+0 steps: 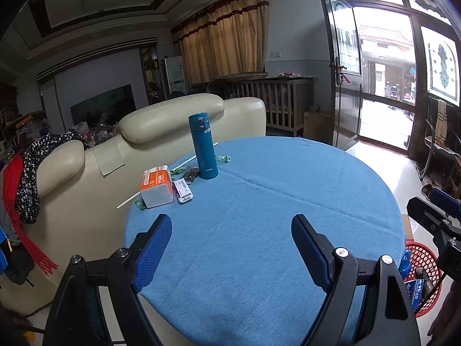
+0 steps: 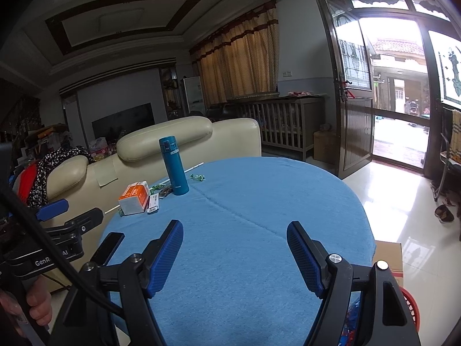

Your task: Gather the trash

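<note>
The left claw (image 1: 230, 248) hangs released over the near part of the round bench (image 1: 259, 201), its blue pads spread wide with only blue cloth between them. The right claw (image 2: 234, 255) is likewise spread and grasps nothing, touching nothing that shows.

The trash lies at the bench's far left edge: green candy wrappers (image 1: 224, 158) just beside a teal flask (image 1: 203, 145), a dark wrapper (image 1: 191, 174), a barcoded packet (image 1: 183, 191) and a white stick (image 1: 184, 162) that runs behind the flask and under an orange-and-white box (image 1: 157, 186). Another green wrapper (image 1: 140, 204) peeks out at the box's near corner, mostly hidden.

A red basket (image 1: 423, 276) stands on the floor at the bench's right, cut off by the left claw's frame; blue packets lie in it, and a dark lump there is hard to make out.
</note>
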A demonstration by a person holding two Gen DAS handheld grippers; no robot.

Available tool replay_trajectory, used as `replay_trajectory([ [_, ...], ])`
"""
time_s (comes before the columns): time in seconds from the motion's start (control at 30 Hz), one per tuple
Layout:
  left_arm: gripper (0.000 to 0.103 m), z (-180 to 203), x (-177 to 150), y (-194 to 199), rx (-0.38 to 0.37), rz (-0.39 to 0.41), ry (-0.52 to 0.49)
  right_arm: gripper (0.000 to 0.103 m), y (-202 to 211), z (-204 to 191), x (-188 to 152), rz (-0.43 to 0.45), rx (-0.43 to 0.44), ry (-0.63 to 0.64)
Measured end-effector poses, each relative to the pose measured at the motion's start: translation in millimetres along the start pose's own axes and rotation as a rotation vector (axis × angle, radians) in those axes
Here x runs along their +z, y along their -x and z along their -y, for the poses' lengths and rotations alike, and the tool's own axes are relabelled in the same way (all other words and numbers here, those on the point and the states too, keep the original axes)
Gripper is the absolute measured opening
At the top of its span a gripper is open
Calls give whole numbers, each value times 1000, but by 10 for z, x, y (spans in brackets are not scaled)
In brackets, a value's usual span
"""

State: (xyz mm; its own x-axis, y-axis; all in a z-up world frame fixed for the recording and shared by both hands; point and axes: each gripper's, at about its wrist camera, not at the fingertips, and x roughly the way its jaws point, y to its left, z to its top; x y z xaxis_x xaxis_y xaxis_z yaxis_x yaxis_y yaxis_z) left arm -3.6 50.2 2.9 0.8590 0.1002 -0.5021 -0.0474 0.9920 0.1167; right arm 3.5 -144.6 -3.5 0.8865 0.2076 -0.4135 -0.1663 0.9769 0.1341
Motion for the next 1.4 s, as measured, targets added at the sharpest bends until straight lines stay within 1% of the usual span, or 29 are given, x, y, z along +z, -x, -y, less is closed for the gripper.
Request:
replay_trajectory([
  [1.4,86,-205,-54,27,26,14,20,78,-66,-247,-5,-4,18,35],
])
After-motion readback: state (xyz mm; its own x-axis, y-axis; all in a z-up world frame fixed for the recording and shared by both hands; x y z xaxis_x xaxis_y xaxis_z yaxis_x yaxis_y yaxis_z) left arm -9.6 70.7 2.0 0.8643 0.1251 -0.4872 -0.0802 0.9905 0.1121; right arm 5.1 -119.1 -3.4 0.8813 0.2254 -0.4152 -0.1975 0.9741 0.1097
